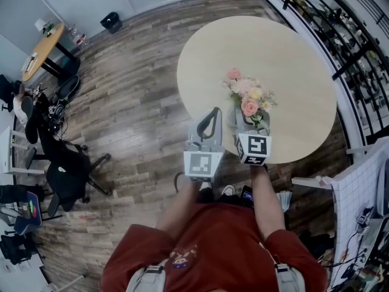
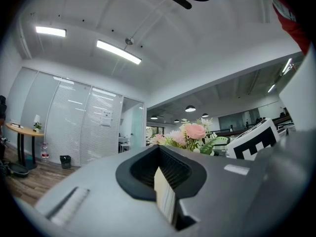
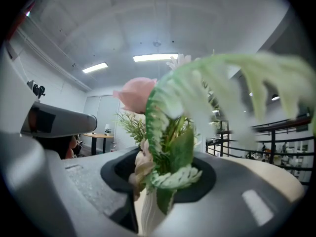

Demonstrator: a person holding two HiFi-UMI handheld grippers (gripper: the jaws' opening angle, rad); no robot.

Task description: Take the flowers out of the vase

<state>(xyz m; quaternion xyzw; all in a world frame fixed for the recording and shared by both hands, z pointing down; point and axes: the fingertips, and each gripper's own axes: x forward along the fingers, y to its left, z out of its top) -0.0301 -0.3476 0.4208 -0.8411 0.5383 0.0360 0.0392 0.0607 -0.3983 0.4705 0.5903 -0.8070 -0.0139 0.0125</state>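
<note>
A bunch of pink and cream flowers (image 1: 248, 96) with green leaves stands in a pale vase (image 1: 234, 118) near the front edge of the round beige table (image 1: 292, 53). My right gripper (image 1: 249, 126) reaches the vase from the near side. In the right gripper view its jaws (image 3: 153, 206) sit against both sides of the white ribbed vase (image 3: 146, 215), with foliage and a pink bloom (image 3: 136, 95) rising above them. My left gripper (image 1: 214, 113) hangs just left of the vase, shut and empty. The flowers (image 2: 193, 131) lie beyond its jaws (image 2: 165, 194).
A black office chair (image 1: 67, 169) stands on the wooden floor at the left, and a wooden desk (image 1: 42, 50) at the far left. A black railing (image 1: 340, 35) runs behind the table. A white grid rack (image 1: 364, 187) stands at the right.
</note>
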